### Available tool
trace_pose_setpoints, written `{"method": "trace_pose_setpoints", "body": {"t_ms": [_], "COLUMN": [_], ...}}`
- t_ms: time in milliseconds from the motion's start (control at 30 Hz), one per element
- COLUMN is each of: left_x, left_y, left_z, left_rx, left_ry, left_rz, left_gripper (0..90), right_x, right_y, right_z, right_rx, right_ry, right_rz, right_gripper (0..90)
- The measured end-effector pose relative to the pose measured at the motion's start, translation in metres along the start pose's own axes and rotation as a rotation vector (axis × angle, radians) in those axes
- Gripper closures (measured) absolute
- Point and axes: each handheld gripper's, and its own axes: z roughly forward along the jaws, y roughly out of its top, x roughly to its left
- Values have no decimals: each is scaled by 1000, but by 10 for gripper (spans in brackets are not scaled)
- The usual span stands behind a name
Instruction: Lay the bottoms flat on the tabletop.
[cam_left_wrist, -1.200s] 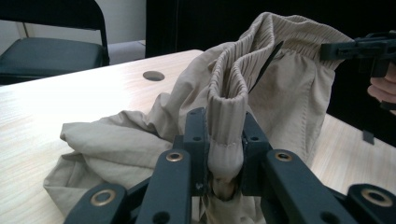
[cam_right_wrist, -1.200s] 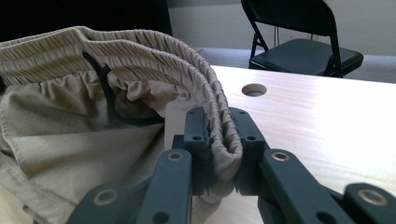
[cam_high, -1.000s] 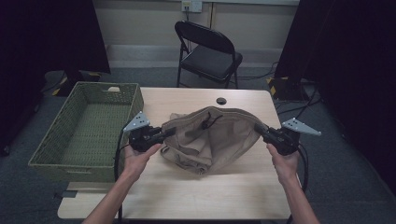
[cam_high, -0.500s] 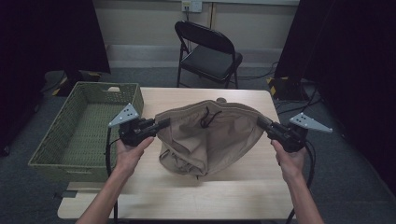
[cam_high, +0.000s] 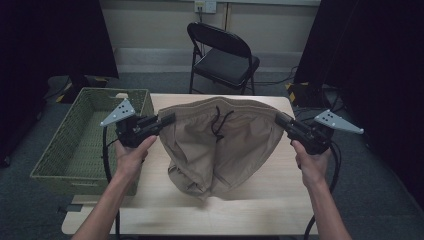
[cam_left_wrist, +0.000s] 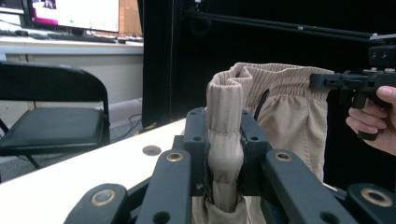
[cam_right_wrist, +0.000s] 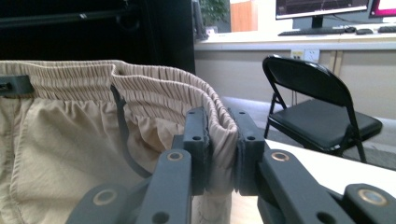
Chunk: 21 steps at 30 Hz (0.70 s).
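A pair of tan shorts (cam_high: 220, 145) with an elastic waistband and a dark drawstring hangs stretched between my two grippers above the wooden table (cam_high: 280, 215). My left gripper (cam_high: 167, 119) is shut on the waistband's left end (cam_left_wrist: 224, 140). My right gripper (cam_high: 280, 119) is shut on the waistband's right end (cam_right_wrist: 219, 135). The legs of the shorts droop down and their bunched lower part rests on the tabletop. In the left gripper view the right gripper (cam_left_wrist: 327, 80) shows at the far end of the waistband.
A green woven basket (cam_high: 65, 150) stands at the table's left edge. A black folding chair (cam_high: 222, 52) is behind the table. Cables trail from both grippers. A small dark hole (cam_left_wrist: 151, 150) marks the tabletop.
Both grippers have risen with the waistband and spread it wider. More of the shorts now hangs off the table.
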Motion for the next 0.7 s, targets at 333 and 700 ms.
{"method": "trace_pose_setpoints", "body": {"t_ms": [333,700], "left_x": [1,6], "left_y": [21,17], "left_z": [-2,-5], "left_rx": [-56,-67], "left_ry": [-6,5], "left_rz": [4,-17], "left_gripper": [780,783], "right_x": [6,6], "right_y": [26,29], "right_z": [1,3], "right_rx": [-45,-59], "right_ry": [15,17], "right_rz": [-20,-14], "right_gripper": [788,789]}}
